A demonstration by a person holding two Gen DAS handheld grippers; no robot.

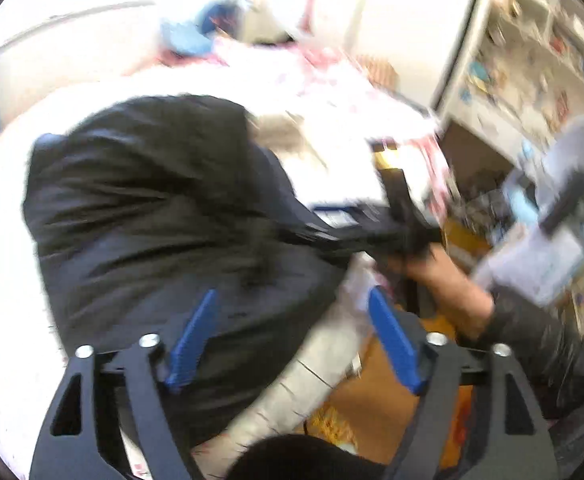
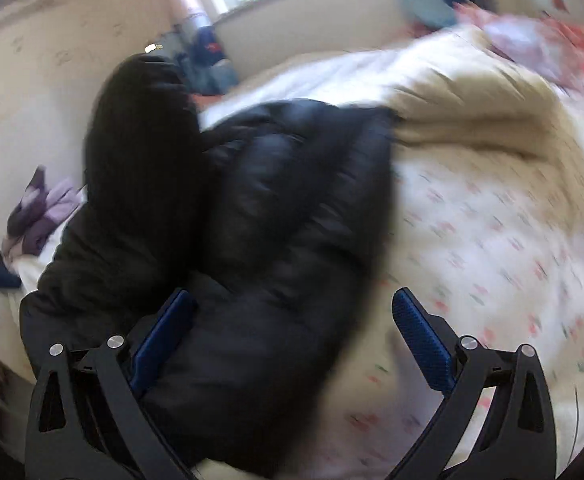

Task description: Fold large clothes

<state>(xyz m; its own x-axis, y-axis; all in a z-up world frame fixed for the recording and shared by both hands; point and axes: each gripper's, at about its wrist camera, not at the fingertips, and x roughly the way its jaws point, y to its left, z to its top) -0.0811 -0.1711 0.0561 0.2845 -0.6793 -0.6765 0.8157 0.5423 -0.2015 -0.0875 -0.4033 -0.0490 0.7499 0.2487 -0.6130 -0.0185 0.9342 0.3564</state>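
Observation:
A black puffer jacket (image 1: 152, 200) lies bunched on a white bed, its quilted panels and a sleeve or hood showing in the right wrist view (image 2: 276, 208). My left gripper (image 1: 292, 292) is open just above the jacket's near edge, and its blue pads touch nothing. My right gripper (image 2: 292, 292) is also open, with its left finger over the jacket and its right finger over the sheet. In the left wrist view a person's hand (image 1: 447, 280) in a dark sleeve holds a blurred black tool beside the jacket.
The bed sheet (image 2: 491, 240) is white with small red flowers, and a cream blanket (image 2: 471, 120) is heaped behind the jacket. Purple clothing (image 2: 36, 212) lies at the left. A cluttered white shelf (image 1: 531, 60) stands beside the bed, and orange floor (image 1: 371, 400) shows below it.

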